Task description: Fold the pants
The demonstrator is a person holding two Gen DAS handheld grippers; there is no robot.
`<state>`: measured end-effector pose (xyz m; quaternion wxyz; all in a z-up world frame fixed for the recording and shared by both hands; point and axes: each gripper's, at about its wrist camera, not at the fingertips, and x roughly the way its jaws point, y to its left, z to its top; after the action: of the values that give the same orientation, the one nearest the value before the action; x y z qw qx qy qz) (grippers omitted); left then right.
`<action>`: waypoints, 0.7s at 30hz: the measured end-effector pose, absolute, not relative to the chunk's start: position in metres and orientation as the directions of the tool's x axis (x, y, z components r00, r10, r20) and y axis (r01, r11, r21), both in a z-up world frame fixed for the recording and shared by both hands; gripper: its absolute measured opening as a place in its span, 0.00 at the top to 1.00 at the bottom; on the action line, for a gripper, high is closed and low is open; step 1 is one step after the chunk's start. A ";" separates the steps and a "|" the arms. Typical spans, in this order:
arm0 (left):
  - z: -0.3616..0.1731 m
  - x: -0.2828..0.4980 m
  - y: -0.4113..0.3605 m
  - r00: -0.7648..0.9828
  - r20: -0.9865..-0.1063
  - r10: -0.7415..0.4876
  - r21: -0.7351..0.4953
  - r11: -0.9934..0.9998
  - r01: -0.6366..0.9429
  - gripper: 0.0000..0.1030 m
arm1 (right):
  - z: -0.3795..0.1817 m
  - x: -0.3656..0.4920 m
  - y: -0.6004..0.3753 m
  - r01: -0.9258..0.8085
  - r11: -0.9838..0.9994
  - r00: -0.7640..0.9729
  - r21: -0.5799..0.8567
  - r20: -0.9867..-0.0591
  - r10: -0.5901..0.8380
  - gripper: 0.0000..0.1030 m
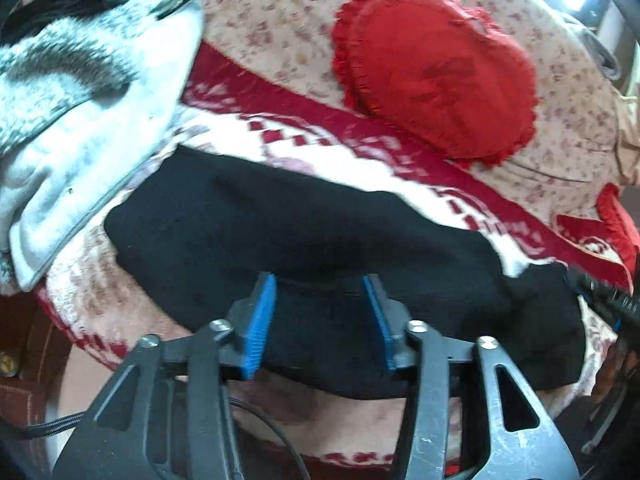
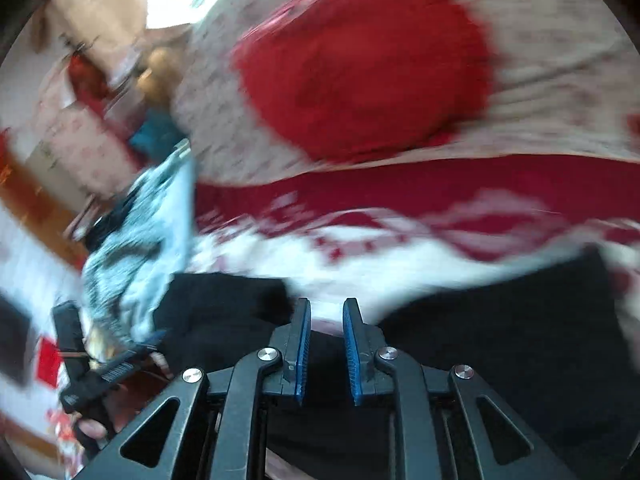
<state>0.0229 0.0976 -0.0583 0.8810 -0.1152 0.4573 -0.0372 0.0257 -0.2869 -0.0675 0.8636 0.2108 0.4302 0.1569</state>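
Observation:
Black pants (image 1: 280, 220) lie folded in a long band on a red and white blanket (image 1: 320, 152). My left gripper (image 1: 318, 284) hovers over their near edge with its blue pads wide apart, open, black cloth lying between them unpinched. The right gripper (image 1: 608, 304) shows at the pants' right end. The right wrist view is blurred. There the right gripper (image 2: 327, 306) has its pads a narrow gap apart over the blanket (image 2: 360, 272), nothing seen pinched, with the pants (image 2: 500, 320) spread beneath and to both sides. The left gripper (image 2: 108, 368) is at the lower left.
A red heart-shaped cushion (image 1: 436, 76) rests on a floral sheet (image 1: 280, 20) behind the blanket. A grey and white fleece garment (image 1: 80, 100) lies left of the pants, touching their end. A second red cushion (image 1: 612, 216) sits at the right edge.

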 end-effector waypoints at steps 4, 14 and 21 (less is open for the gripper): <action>-0.057 0.027 0.073 0.564 -0.798 -0.214 -0.254 0.967 0.009 0.52 | -0.074 -0.013 -0.354 0.096 0.877 0.615 0.470 -0.721 0.319 0.83; -0.060 0.028 0.036 0.523 -0.823 -0.223 -0.229 0.972 0.054 0.52 | -0.109 -0.015 -0.378 0.120 0.767 0.622 0.631 -0.650 0.437 0.81; -0.057 0.026 0.042 0.512 -0.830 -0.222 -0.240 0.970 0.033 0.52 | -0.082 -0.017 -0.365 0.021 0.812 0.689 0.583 -0.597 0.410 0.99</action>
<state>0.0261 0.0423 -0.0573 0.8641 -0.0968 0.4883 -0.0740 -0.0174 -0.3646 -0.0818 0.8736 0.2855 0.3781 0.1113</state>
